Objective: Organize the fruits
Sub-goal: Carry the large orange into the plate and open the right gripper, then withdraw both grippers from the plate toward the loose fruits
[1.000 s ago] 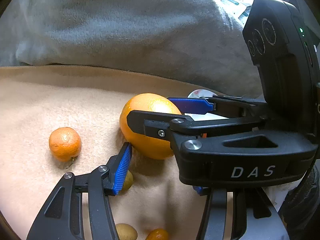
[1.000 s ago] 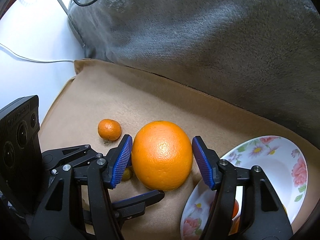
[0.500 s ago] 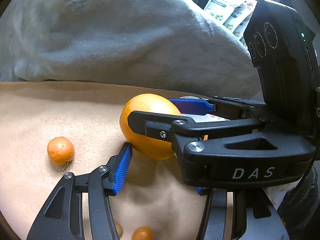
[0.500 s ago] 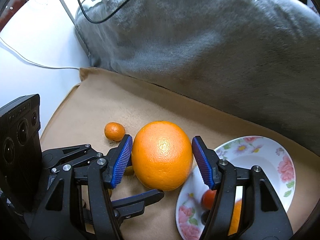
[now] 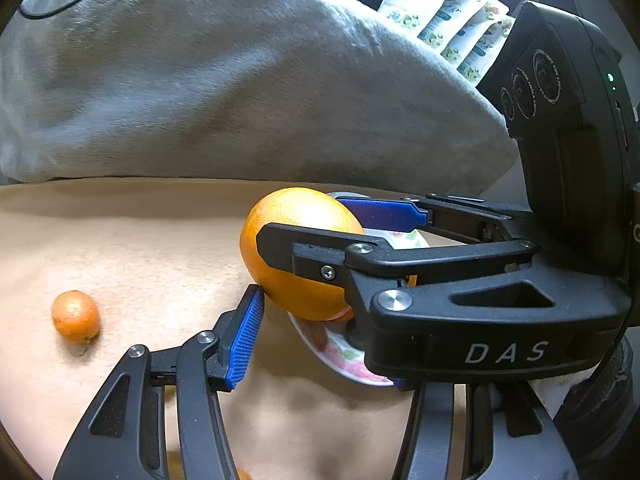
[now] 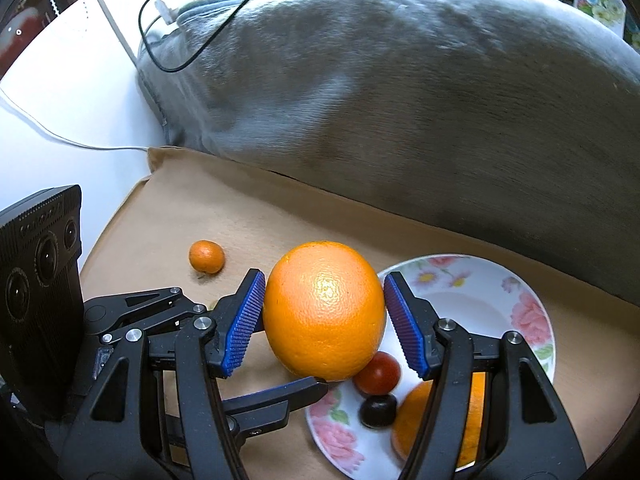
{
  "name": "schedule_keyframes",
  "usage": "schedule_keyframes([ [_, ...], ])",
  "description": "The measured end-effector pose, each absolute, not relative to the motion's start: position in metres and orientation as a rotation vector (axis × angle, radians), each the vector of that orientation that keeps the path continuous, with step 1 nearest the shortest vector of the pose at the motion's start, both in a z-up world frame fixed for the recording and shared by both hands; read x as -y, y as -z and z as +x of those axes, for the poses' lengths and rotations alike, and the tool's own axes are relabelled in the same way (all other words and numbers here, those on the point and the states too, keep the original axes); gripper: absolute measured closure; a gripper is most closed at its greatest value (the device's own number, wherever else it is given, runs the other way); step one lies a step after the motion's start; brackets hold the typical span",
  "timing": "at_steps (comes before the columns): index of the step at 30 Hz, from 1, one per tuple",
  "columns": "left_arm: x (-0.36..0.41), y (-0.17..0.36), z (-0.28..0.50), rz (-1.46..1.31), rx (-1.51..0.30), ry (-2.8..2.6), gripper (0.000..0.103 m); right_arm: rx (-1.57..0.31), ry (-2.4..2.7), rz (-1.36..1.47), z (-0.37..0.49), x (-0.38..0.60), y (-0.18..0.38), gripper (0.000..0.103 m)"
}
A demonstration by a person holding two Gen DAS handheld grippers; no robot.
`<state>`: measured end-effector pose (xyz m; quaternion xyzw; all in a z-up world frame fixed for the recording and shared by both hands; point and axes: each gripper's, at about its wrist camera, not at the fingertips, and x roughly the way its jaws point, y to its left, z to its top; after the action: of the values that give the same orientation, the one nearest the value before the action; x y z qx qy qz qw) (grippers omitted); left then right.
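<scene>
Behind the white floral-rimmed ceramic plate (image 6: 532, 316): a big grey plush cushion (image 6: 400, 100), slumped along the back edge of the tan fleece blanket (image 6: 168, 216). On that cushion, up and left of the plate, a looped black cable (image 6: 176, 20). Beyond it, past the cushion's top, a row of white printed pouches (image 5: 452, 20). Well left of the plate, alone on the blanket: a small orange mandarin (image 6: 206, 256), stem scar down. On the plate, near its front edge: a small red tomato-like fruit (image 6: 378, 372), a dark round berry-like fruit (image 6: 378, 410) just in front of it, and part of another orange fruit (image 6: 416, 420) half hidden by the right gripper's finger.

Over the plate's left rim, raised off the blanket: the large round orange with pebbled glossy skin (image 6: 324, 312), a bright highlight on its top. Pinched at both sides by the ribbed blue pads of the right gripper (image 6: 324, 316). Blocking much of the left-wrist view of the plate: the black body of that right gripper, marked DAS. Left gripper (image 6: 280, 396) low, left of the plate, fingers spread partway; one blue pad right at the orange's underside, contact hard to judge, nothing clamped between them.
</scene>
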<state>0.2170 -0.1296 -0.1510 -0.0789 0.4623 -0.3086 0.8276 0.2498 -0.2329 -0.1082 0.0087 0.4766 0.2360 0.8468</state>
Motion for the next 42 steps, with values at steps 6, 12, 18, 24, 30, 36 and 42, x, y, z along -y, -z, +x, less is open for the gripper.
schedule_keyframes([
  [6, 0.121, 0.150, 0.228, -0.153, -0.989, 0.658, 0.051, -1.010, -0.490, 0.048, 0.253, 0.241, 0.111, 0.038],
  [12, 0.118, 0.150, 0.231, -0.141, -0.991, 0.658, 0.051, -1.012, -0.474, 0.053, 0.255, 0.246, 0.113, 0.038],
  [18, 0.116, 0.139, 0.227, -0.122, -0.956, 0.689, 0.056, -0.981, -0.431, 0.062, 0.253, 0.258, 0.110, 0.038],
  [24, 0.096, 0.133, 0.219, -0.104, -0.937, 0.702, 0.056, -0.921, -0.391, 0.102, 0.247, 0.279, 0.091, 0.036],
  [30, 0.088, 0.121, 0.203, -0.076, -0.907, 0.688, 0.056, -0.875, -0.363, 0.100, 0.231, 0.291, 0.079, 0.031],
  [36, 0.079, 0.108, 0.177, -0.047, -0.868, 0.666, 0.054, -0.832, -0.331, 0.078, 0.207, 0.296, 0.070, 0.026],
  [42, 0.084, 0.091, 0.163, -0.013, -0.832, 0.645, 0.053, -0.793, -0.309, 0.041, 0.186, 0.292, 0.063, 0.022],
])
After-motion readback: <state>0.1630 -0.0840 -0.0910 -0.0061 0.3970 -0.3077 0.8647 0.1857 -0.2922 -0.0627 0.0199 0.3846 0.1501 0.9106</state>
